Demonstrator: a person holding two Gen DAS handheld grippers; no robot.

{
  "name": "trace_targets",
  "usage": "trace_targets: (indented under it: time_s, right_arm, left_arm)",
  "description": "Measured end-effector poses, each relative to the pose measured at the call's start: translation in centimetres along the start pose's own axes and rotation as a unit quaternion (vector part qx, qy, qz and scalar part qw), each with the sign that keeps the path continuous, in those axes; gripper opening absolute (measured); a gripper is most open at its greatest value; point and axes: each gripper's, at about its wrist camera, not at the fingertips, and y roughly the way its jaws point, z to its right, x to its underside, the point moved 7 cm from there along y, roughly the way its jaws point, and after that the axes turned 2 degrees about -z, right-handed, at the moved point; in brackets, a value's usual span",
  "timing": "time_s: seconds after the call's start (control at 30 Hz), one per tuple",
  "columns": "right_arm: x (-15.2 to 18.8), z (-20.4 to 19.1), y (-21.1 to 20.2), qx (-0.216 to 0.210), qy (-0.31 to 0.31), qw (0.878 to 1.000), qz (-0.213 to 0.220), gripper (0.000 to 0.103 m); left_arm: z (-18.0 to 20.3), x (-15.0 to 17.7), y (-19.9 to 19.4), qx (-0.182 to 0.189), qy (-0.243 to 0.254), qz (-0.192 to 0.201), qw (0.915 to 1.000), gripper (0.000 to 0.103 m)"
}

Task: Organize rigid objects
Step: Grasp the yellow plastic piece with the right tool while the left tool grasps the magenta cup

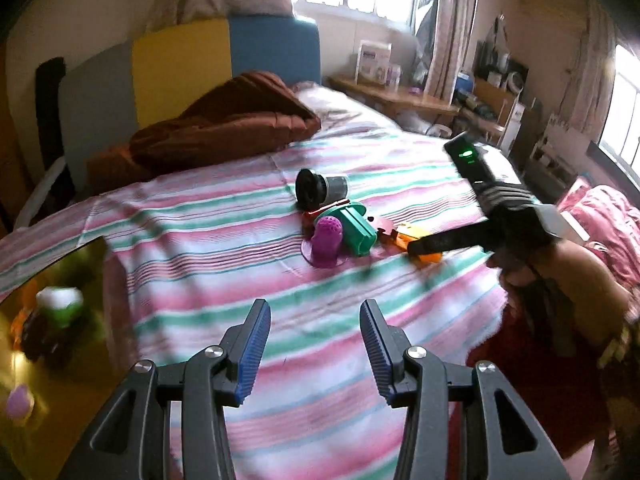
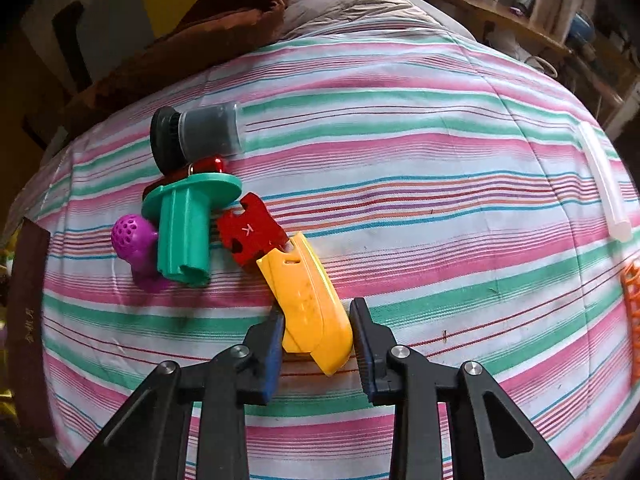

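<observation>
Straddling the yellow piece (image 2: 308, 304), the right tool (image 2: 316, 340) has its jaws on either side of the piece's near end, the left pad touching or all but touching, the right one just beside it; I cannot tell whether it bears yet. The piece lies on the bed (image 2: 440, 184), its far tip touching the red block (image 2: 250, 234), which in turn leans by the green plunger (image 2: 184, 232). Just beyond the plunger lie the purple strainer (image 2: 134, 242) and the black cup (image 2: 200, 136).

Risks, as I judge them:
- The yellow piece is smooth, tapered and lies askew to the jaws; closing on it could squeeze it forward out of the pads, or twist it.
- A push forward would shove it into the red block and scatter the heap by the plunger.
- The bed is soft; pressing down sinks the cloth, and the pads could pinch sheet along with the piece.
- Lifting while the tip sits under or against the red block may drag that block along.

The left tool (image 1: 314, 348) hangs wide and empty, on the near side of the plunger and well apart from it. A gold tray (image 1: 80, 264) with blurred things shows at its left.
</observation>
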Motion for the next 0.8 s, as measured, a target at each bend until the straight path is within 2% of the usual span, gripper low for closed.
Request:
trace_targets:
  time_s: [0.17,0.33,0.47,0.57,0.7,0.77,0.8]
  right_arm:
    - [-0.1,0.3,0.2,-0.001,-0.001,1.0,-0.001,0.032]
    - [-0.6,0.7,0.4,-0.012,0.009,1.0,-0.002,0.032]
    - [-1.0,1.2,0.6,-0.016,0.013,1.0,-0.003,0.032]
    - [-0.9,1.2,0.4,-0.02,0.018,1.0,-0.004,0.032]
    - [-1.1,1.4,0.4,-0.026,0.025,0.999,-0.005,0.032]
    - [-1.2,1.7,0.4,-0.028,0.027,0.999,-0.005,0.032]
    - [-1.2,1.8,0.4,-0.028,0.027,0.999,-0.005,0.032]
  left_arm:
    - [0.6,-1.9,4.9,0.004,-0.016,-0.028,0.9995,0.047]
    - [1.2,-3.1,9.8,-0.031,0.01,-0.044,0.9985,0.047]
    - [1.2,-3.7,12.3,-0.039,0.011,-0.053,0.9978,0.047]
    - [0.9,-4.1,13.4,-0.027,-0.005,-0.049,0.9984,0.047]
    - [0.9,-4.4,14.6,-0.016,0.006,-0.037,0.9992,0.045]
    - [1.3,-4.4,15.1,-0.005,0.013,-0.037,0.9992,0.035]
    - [1.3,-4.3,15.2,-0.003,0.012,-0.037,0.9992,0.034]
